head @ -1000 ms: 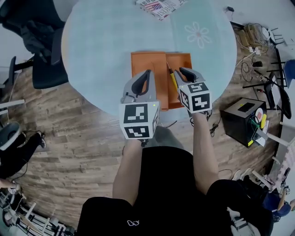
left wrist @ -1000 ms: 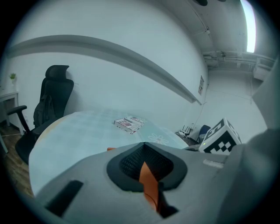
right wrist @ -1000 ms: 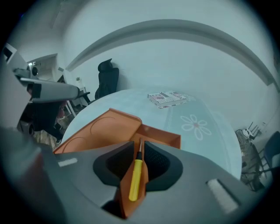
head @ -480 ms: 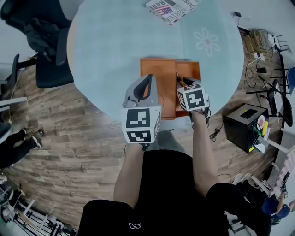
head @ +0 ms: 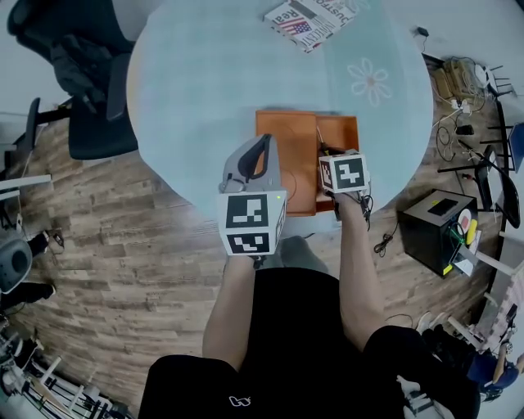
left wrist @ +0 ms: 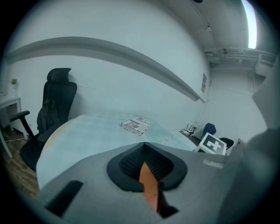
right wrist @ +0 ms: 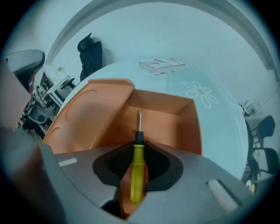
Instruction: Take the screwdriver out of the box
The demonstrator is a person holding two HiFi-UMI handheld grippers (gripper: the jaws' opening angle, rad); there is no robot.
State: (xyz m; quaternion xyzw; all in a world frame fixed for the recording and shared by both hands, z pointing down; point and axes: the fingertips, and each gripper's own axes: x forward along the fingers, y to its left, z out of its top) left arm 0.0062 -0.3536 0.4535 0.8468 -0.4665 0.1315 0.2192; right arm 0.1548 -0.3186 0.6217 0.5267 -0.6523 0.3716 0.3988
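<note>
An open orange box lies near the front edge of the round table, its lid folded out flat to the left. The right gripper view shows the screwdriver on the box floor, yellow handle nearest me, black collar and metal blade pointing away. My right gripper points steeply down into the box; its jaws are closing, the handle is between them, and a sliver of orange floor shows beside it. My left gripper hovers over the lid, its jaws together with nothing held.
A magazine and a flower-print mat lie at the table's far side. A black office chair stands to the left. On the wooden floor to the right are a black case and a tangle of cables.
My right gripper has sunk into the box and tipped downward over the screwdriver's handle. The left gripper has stayed over the lid.
</note>
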